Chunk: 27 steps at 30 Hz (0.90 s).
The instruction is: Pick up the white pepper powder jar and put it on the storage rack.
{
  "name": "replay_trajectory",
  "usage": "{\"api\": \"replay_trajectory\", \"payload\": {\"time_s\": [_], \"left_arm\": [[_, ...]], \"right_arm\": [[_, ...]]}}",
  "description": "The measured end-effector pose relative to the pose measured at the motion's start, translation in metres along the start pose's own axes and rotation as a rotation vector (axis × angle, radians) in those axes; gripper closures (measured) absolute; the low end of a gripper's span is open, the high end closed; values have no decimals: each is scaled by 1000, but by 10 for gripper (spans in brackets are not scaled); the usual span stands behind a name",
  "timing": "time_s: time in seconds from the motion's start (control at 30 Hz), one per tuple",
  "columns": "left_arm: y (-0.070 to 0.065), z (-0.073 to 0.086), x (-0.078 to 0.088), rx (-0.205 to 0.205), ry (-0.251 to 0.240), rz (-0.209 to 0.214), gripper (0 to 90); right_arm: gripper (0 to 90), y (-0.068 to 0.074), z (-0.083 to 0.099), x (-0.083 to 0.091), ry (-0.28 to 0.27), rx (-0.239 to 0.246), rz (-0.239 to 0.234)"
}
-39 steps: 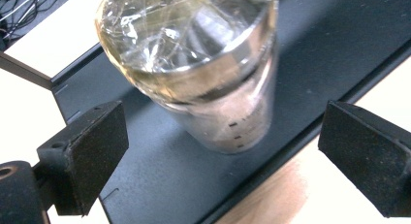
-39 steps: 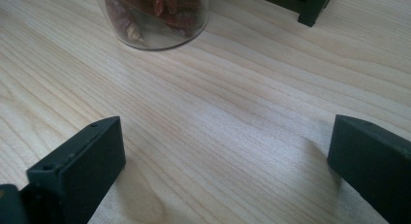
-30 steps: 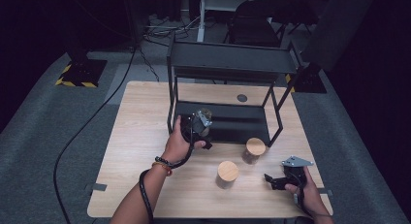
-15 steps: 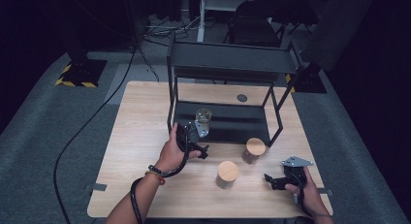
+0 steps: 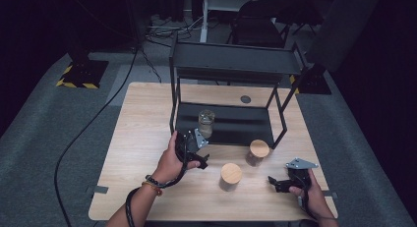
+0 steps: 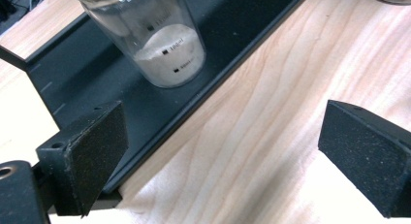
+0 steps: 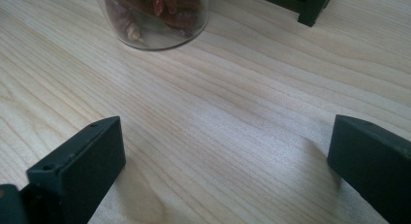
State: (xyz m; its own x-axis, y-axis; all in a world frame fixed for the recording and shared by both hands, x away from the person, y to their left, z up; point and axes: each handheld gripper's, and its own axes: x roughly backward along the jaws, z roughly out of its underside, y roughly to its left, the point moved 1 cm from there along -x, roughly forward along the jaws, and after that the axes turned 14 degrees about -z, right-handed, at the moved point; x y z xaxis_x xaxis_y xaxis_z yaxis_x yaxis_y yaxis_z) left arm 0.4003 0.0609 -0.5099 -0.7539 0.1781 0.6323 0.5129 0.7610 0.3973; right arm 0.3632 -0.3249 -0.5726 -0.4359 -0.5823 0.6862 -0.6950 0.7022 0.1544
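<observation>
- Resting on the pale wooden table point(image 5: 137, 138), the right gripper point(image 5: 275, 182) has its jaws wide apart and empty.
- Hovering farther in, the left gripper point(image 5: 199, 151) is open too, gripping nothing.
- Just beyond it, the clear glass jar of white powder point(image 5: 206, 123) stands upright on the black metal rack's point(image 5: 236, 65) bottom shelf.

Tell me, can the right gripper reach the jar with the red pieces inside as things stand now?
Probably yes. The right gripper has its jaws wide open and points at the jar, with bare table between them. The rack leg stands off to the side.
</observation>
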Motion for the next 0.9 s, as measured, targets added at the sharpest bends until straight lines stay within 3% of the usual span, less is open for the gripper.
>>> {"api": "replay_trajectory", "payload": {"time_s": [0.57,0.9], "left_arm": [[-10,29,11,-50,14,-13,34],[-11,49,13,-57,29,-11,34]], "right_arm": [[0,0,0,0,0,0,0],[0,0,0,0,0,0,0]]}}
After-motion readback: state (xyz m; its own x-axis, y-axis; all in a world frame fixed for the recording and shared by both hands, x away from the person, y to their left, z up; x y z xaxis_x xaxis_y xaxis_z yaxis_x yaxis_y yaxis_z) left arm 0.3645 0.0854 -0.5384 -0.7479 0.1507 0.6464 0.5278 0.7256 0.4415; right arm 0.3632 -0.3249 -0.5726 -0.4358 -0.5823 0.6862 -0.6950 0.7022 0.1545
